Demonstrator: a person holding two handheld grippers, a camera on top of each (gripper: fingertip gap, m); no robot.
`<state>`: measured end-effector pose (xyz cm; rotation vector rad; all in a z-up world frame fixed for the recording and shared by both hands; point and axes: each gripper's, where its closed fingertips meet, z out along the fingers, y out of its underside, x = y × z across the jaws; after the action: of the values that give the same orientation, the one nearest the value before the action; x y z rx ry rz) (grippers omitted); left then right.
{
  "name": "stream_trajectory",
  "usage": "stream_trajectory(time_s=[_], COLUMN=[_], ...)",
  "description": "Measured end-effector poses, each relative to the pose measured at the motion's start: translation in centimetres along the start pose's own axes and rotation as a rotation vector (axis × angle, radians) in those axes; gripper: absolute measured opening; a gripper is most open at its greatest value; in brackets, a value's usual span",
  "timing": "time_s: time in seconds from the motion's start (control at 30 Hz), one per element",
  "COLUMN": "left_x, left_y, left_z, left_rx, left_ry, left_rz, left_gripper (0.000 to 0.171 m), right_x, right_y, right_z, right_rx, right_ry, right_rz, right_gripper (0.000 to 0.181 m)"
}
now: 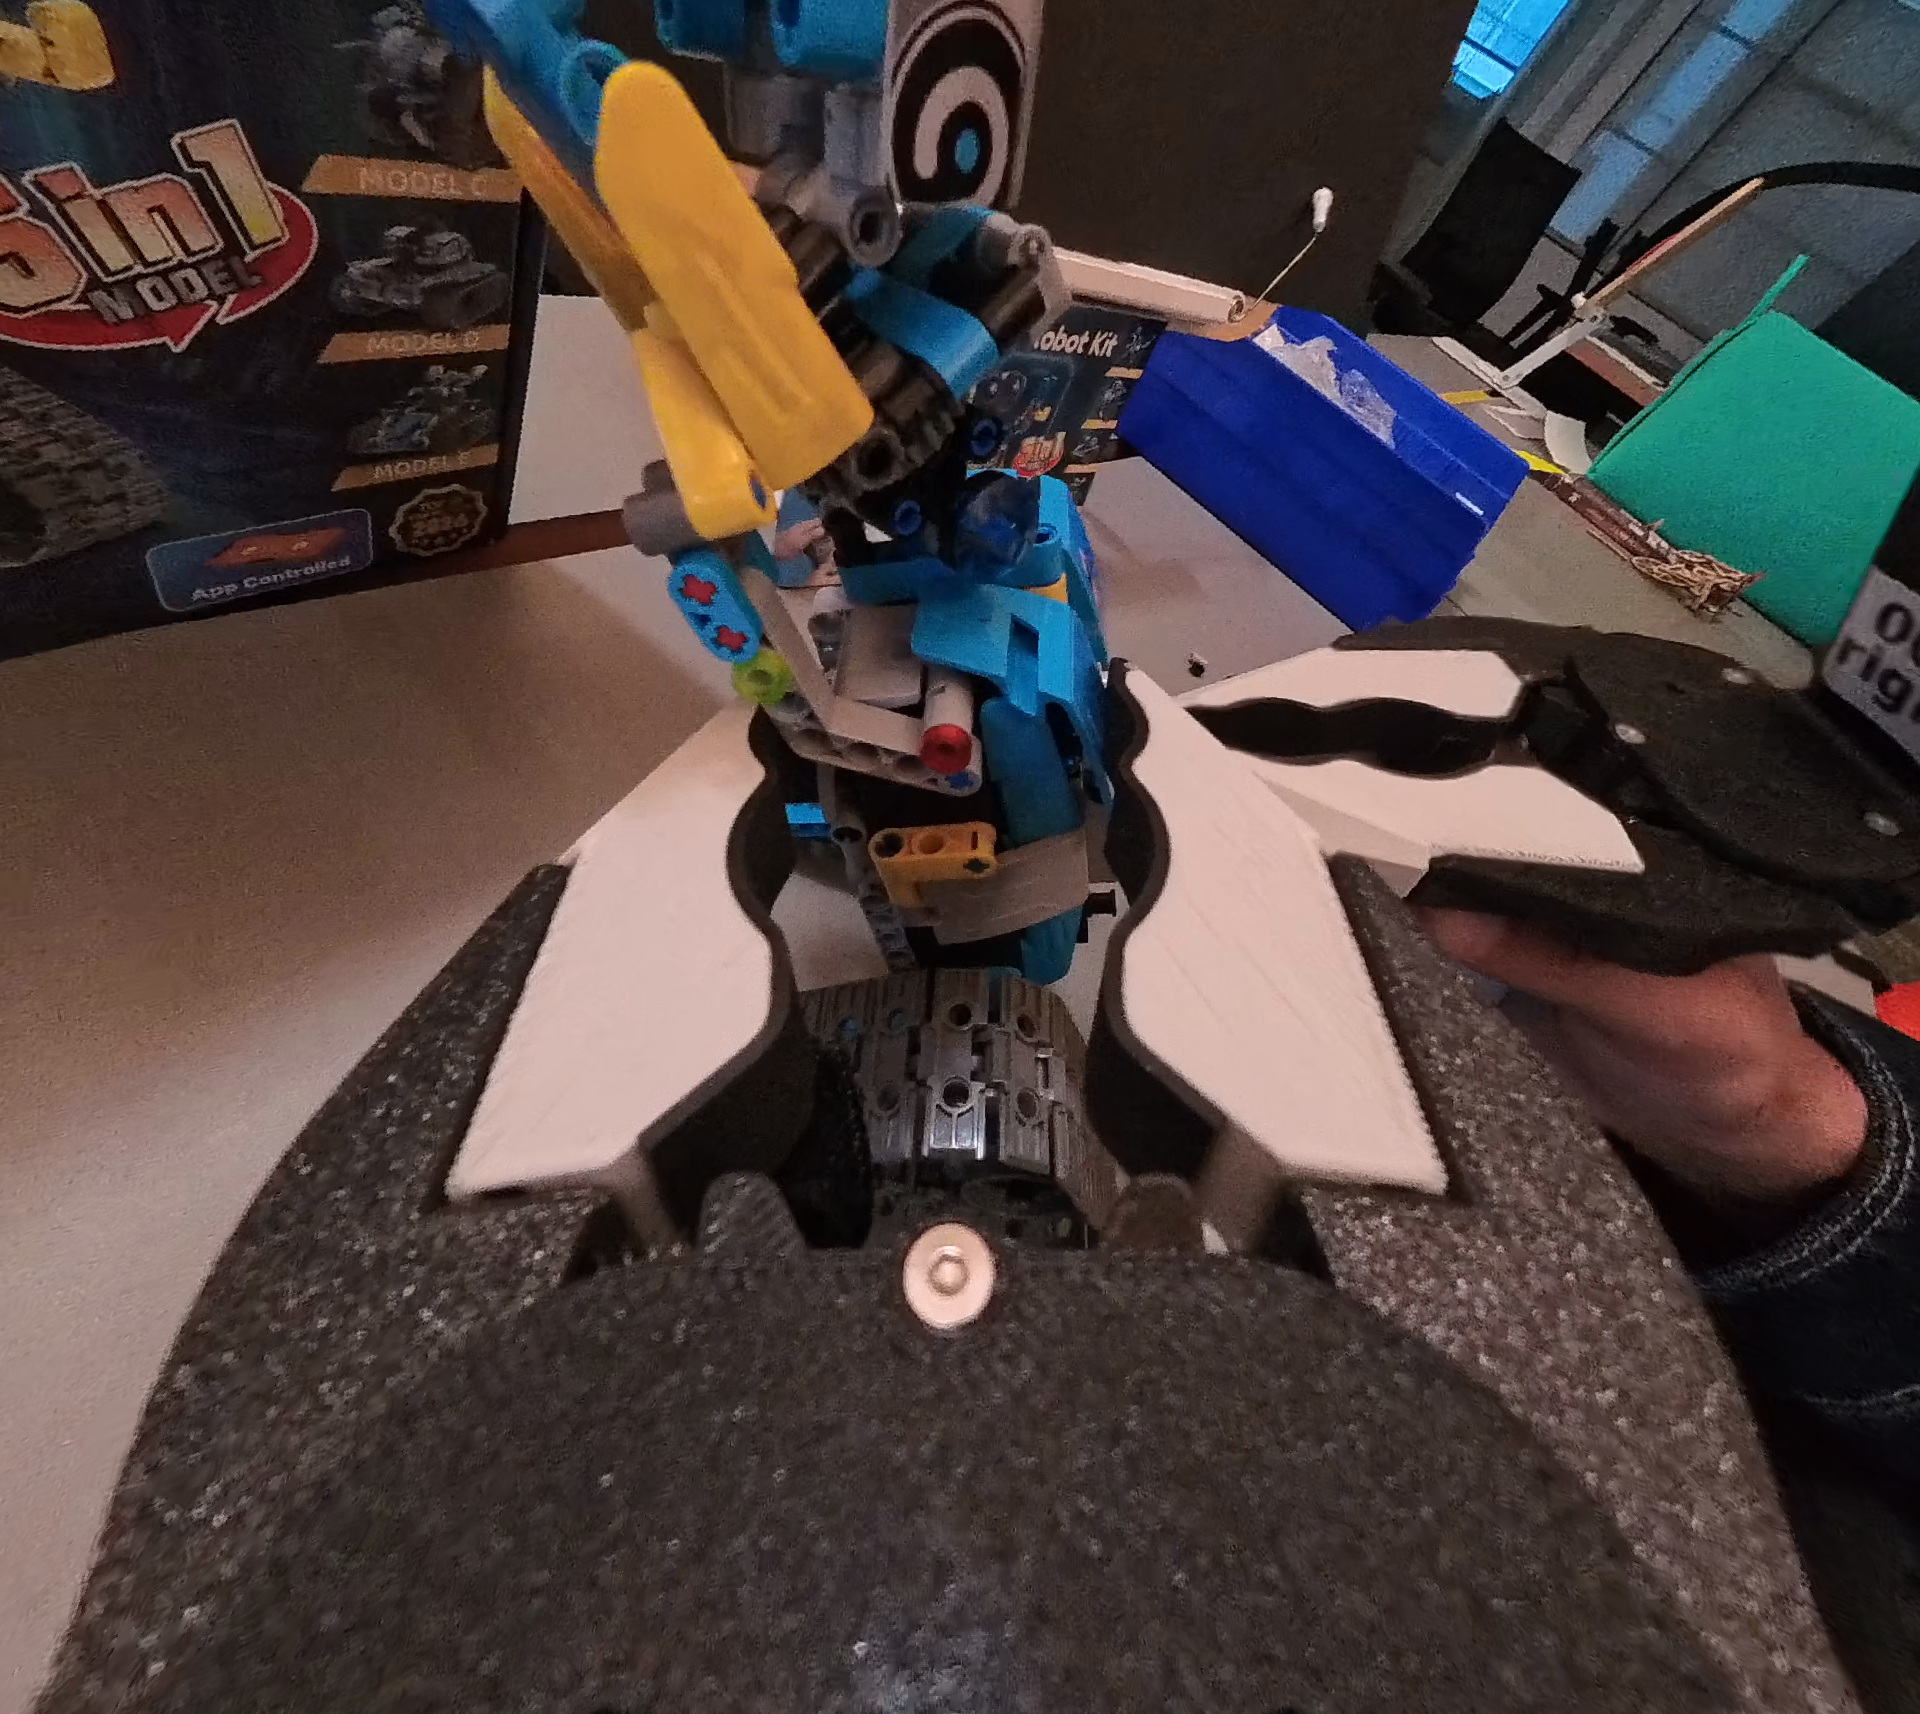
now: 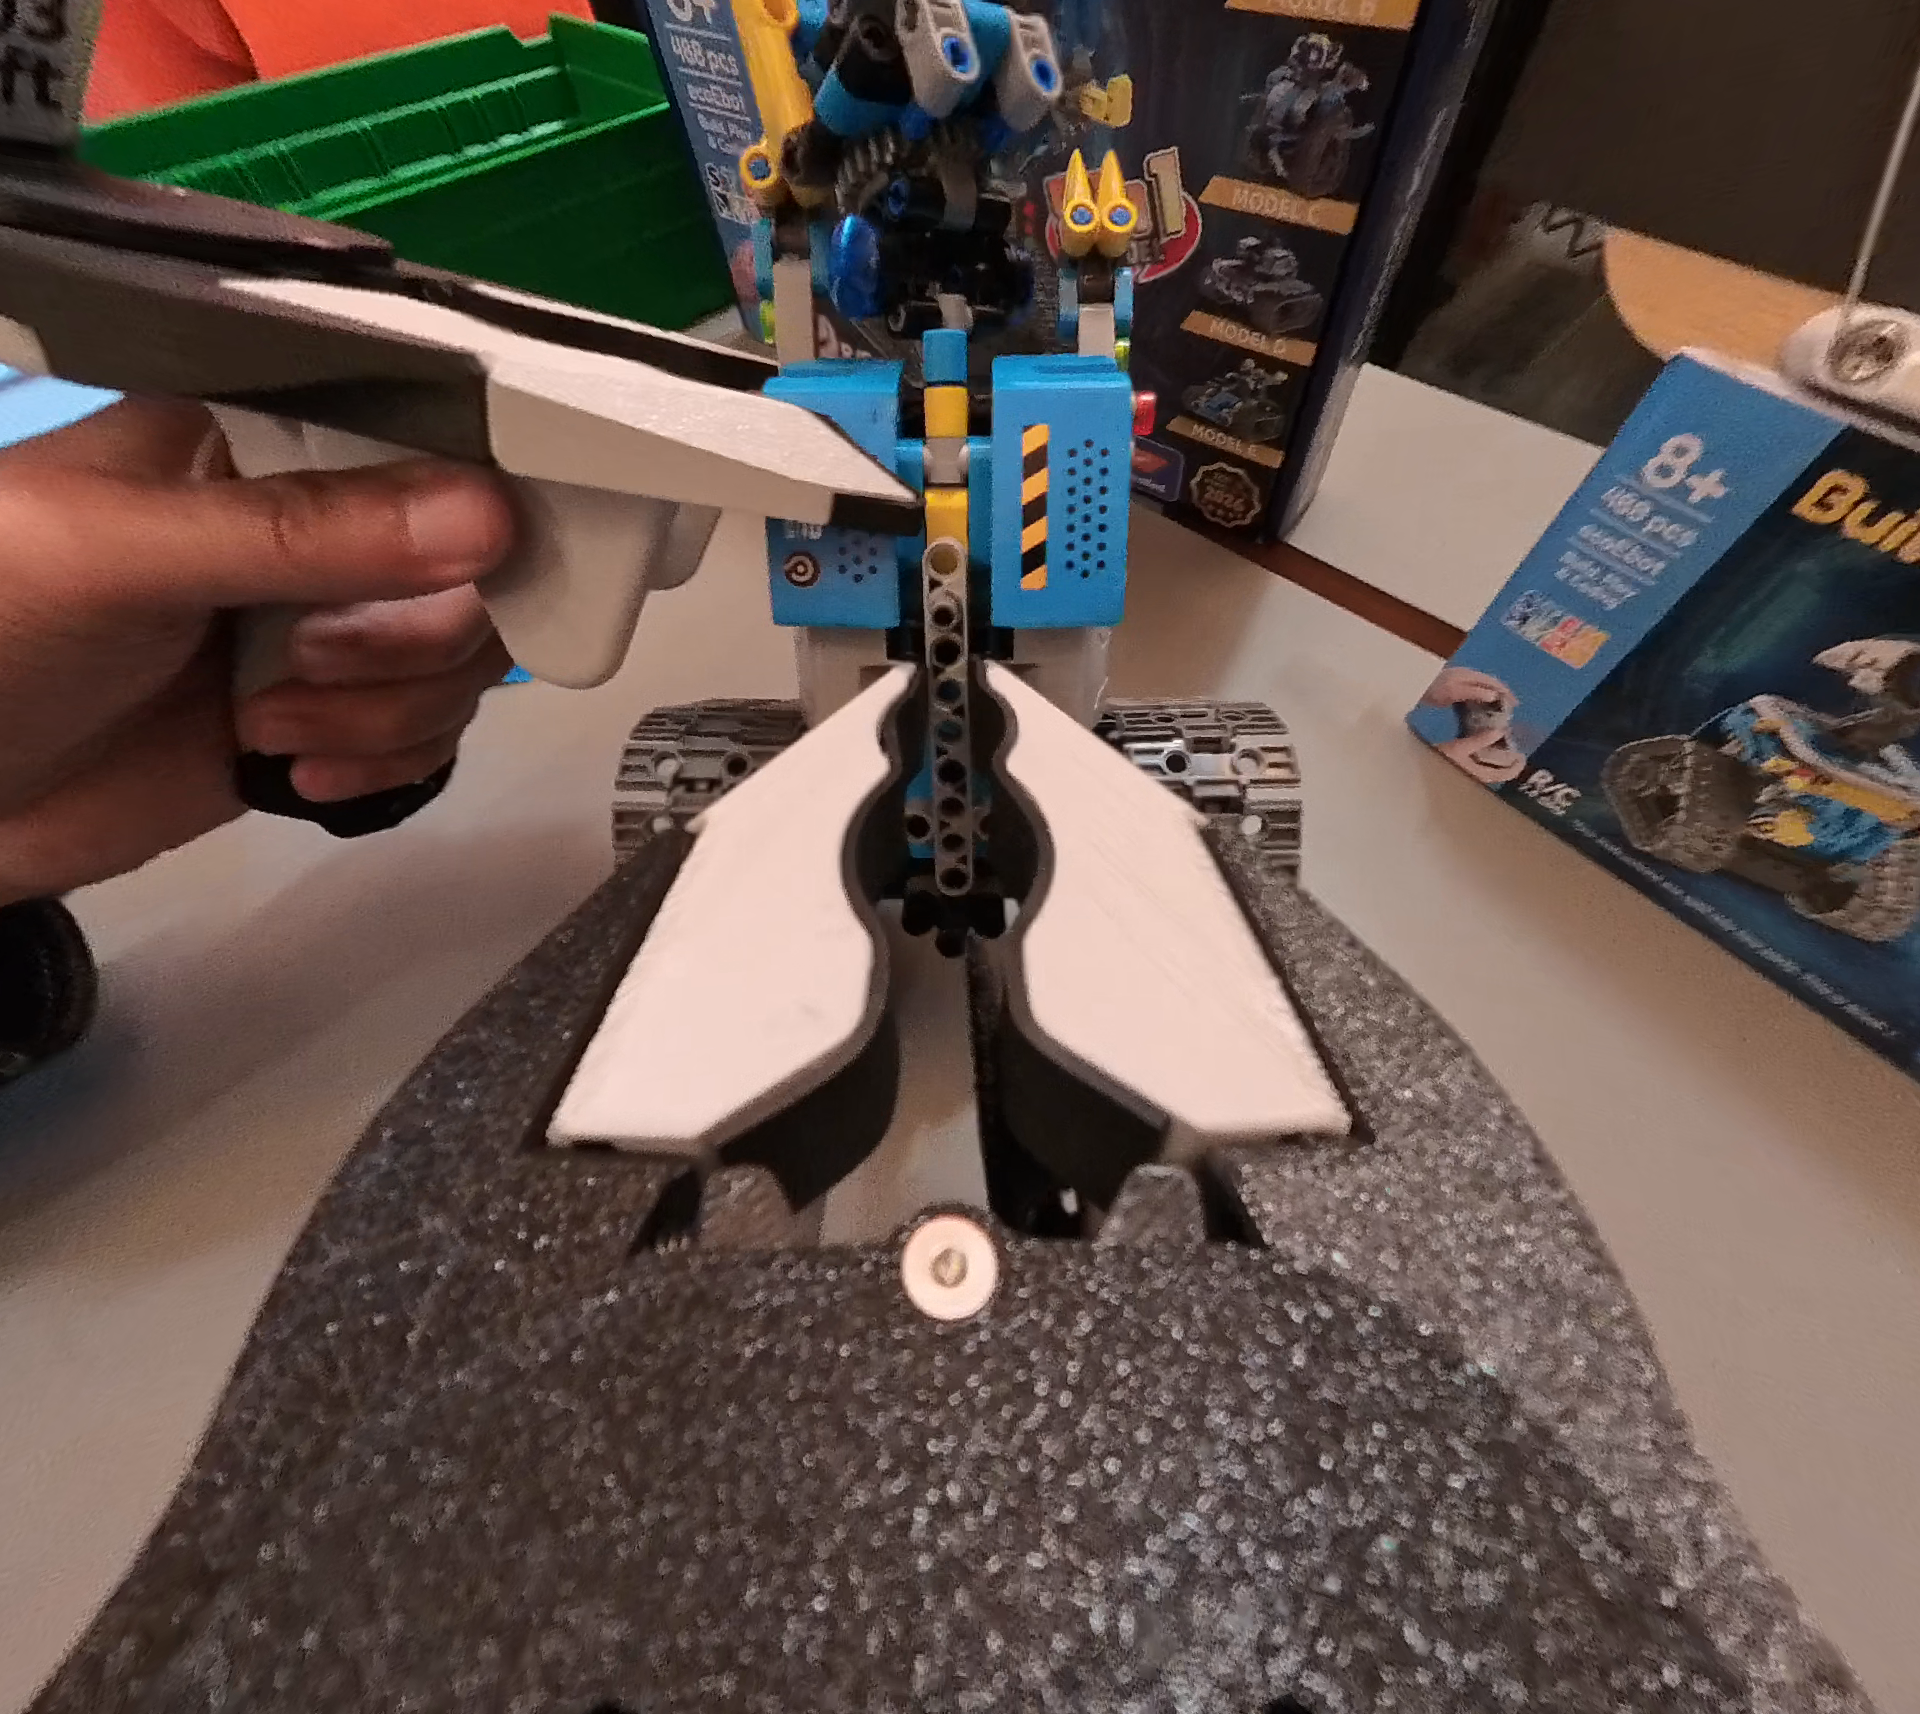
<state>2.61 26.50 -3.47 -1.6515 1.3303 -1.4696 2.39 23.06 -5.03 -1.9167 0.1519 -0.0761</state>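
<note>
The toy brick robot (image 2: 951, 459) stands upright at 12 o'clock from the right gripper (image 2: 948, 708), whose narrow jaws are closed on its grey perforated beam (image 2: 948, 729) — a vertical long axis. The left gripper (image 1: 940, 729) is clamped around the body from 9 o'clock, at the side.

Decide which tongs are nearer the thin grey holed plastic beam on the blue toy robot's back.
Right. The right tongs straddle the grey holed beam; the left tongs come in from the side, higher, at the robot's blue body.
</note>
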Motion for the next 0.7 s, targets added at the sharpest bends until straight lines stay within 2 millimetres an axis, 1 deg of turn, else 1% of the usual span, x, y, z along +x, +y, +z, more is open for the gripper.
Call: stream_trajectory(time_s=[0.03, 0.1, 0.17, 0.27, 0.37, 0.5, 0.67, 0.7], left_x=[0.0, -0.1, 0.0, 0.0, 0.1, 0.0, -0.1, -0.1], left_y=[0.0, 0.0, 0.0, 0.0, 0.0, 0.0, 0.0, 0.0], left_z=[0.0, 0.0, 0.0, 0.0, 0.0, 0.0, -0.1, -0.1], left_rx=[0.004, 0.009, 0.010, 0.012, 0.013, 0.019, 0.020, 0.018], left_ry=[-0.002, -0.004, -0.005, 0.005, 0.014, 0.024, 0.024, 0.015], left_rz=[-0.002, -0.010, -0.011, -0.019, -0.023, -0.034, -0.041, -0.035], left_gripper=[0.058, 0.058, 0.058, 0.058, 0.058, 0.058, 0.058, 0.058], right_x=[0.0, -0.2, -0.3, -0.2, 0.0, 0.0, -0.1, -0.1], right_y=[-0.3, -1.4, -1.9, -1.7, -1.8, -1.4, -1.4, -1.4], right_z=[-0.3, -1.0, -1.2, -0.7, -0.5, -0.3, -0.2, -0.2], right_rx=[0.007, 0.046, 0.052, 0.036, 0.040, 0.018, 0.003, 0.003], right_ry=[0.014, 0.029, 0.029, 0.030, 0.026, 0.023, 0.001, 0.003], right_rz=[-0.033, -0.084, -0.106, -0.101, -0.080, -0.086, -0.077, -0.097], right_gripper=[0.007, 0.016, 0.016, 0.015, 0.005, 0.005, 0.002, 0.000])
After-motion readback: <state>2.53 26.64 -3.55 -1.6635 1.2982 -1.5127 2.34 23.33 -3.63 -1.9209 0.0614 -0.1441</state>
